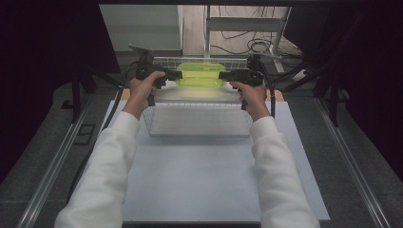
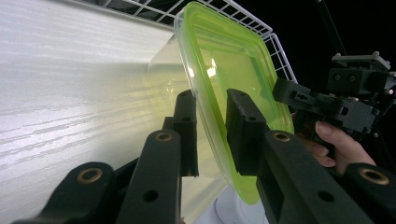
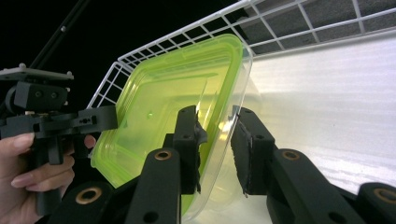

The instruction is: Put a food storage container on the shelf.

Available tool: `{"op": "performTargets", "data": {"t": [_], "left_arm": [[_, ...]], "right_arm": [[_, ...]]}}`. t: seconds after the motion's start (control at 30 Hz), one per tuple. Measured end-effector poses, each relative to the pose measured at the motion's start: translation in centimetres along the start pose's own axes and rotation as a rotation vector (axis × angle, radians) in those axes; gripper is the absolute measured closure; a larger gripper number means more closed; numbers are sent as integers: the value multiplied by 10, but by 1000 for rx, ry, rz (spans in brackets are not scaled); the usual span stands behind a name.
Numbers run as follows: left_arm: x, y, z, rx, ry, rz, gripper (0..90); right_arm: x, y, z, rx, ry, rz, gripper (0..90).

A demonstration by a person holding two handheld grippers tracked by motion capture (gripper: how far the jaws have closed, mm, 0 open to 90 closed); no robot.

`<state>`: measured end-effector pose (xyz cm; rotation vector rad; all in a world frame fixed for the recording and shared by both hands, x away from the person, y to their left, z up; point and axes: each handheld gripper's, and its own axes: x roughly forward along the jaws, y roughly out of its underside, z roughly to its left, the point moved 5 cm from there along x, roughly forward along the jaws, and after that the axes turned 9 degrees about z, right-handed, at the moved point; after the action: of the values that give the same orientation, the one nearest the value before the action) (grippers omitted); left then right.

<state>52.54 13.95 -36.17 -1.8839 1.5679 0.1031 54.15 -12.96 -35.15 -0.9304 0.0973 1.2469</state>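
step: setting the lidded container (image 1: 200, 75) down into the wire basket (image 1: 199, 124), release seems begun | left gripper (image 1: 177, 74) and right gripper (image 1: 223, 74): each parted a little, container rim between the jaws, pads seem off it | pose: 2 hands level, facing inward | next: draw both outward, clear of the rim

Glossy translucent plastic container (image 1: 200, 80), its green lid (image 2: 233, 74); white-coated wire basket (image 1: 199, 130); matt black gripper (image 2: 212, 135).

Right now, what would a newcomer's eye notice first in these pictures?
The bright green-lidded clear container stands out, over the far end of the white wire basket. The left hand-held gripper and the right hand-held gripper flank its two ends, each with the rim between its jaws.
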Motion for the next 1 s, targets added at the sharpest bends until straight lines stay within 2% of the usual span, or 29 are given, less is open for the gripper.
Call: {"op": "performTargets", "data": {"t": [0.13, 0.27, 0.3, 0.37, 0.43, 0.47, 0.53, 0.6, 0.63, 0.7, 0.73, 0.77, 0.8, 0.87, 0.9, 1.0], "left_arm": [[1, 0, 0, -5, 0, -3, 742], [1, 0, 0, 11, -34, -18, 708], [1, 1, 0, 23, -51, -22, 674], [1, 1, -1, 45, -70, -42, 586], [0, 1, -3, 62, -70, -65, 503], [-1, 1, -5, 69, -68, -74, 427], [-3, 1, -8, 86, -69, -89, 401], [-6, 2, -11, 101, -91, -105, 326], [-8, 2, -11, 109, -102, -111, 326], [-13, 3, -14, 137, -132, -121, 300], [-19, 6, -18, 173, -159, -133, 287], [-19, 6, -18, 173, -159, -133, 281], [-25, 9, -25, 205, -171, -145, 276], [-29, 12, -28, 221, -170, -147, 274], [-32, 14, -32, 242, -172, -145, 274], [-41, 27, -42, 293, -163, -141, 271]], "right_arm": [[2, -1, -2, 19, -4, -18, 714], [2, -1, -2, 18, 0, -19, 712], [1, -1, -1, 16, 3, -18, 705], [0, -1, 0, -10, 42, -34, 657], [-2, -1, 3, -22, 43, -56, 602], [-6, -2, 6, -42, 61, -82, 564], [-8, -2, 7, -47, 63, -93, 545], [-15, -2, 11, -64, 63, -114, 498], [-15, -2, 11, -64, 63, -114, 498], [-19, -1, 14, -80, 77, -117, 474], [-24, 0, 17, -98, 87, -118, 458], [-24, 0, 17, -98, 87, -118, 458], [-31, 2, 21, -122, 100, -121, 446], [-33, 3, 23, -131, 106, -122, 443], [-37, 4, 24, -145, 114, -122, 440], [-48, 9, 30, -207, 150, -106, 424]]}}
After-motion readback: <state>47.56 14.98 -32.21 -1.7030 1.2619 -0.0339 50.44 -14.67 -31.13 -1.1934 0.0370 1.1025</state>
